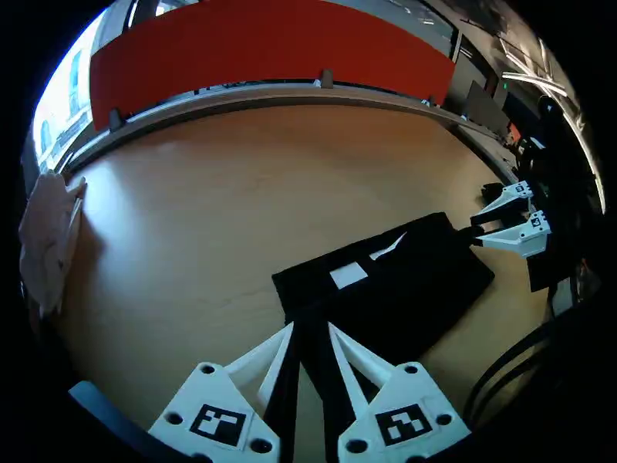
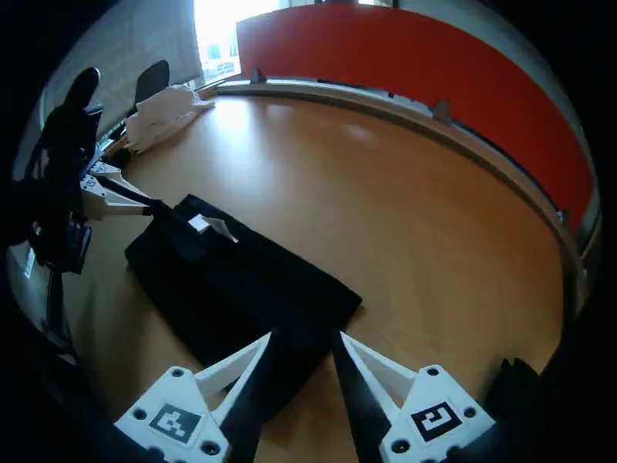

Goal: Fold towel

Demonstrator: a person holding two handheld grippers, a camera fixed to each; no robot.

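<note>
A black towel lies folded into a long strip on the wooden table. A small white label shows on top of it. At the bottom of the left gripper view, my left gripper is shut on the towel's near end. In the right gripper view the same gripper is seen at the towel's far end. My right gripper holds the opposite end, with dark cloth bunched between its fingers. It also appears at the right edge of the left gripper view.
A red partition runs along the table's far edge. A pale heap of cloth lies near one corner. Dark chairs stand beyond it. Black cables hang by the table edge.
</note>
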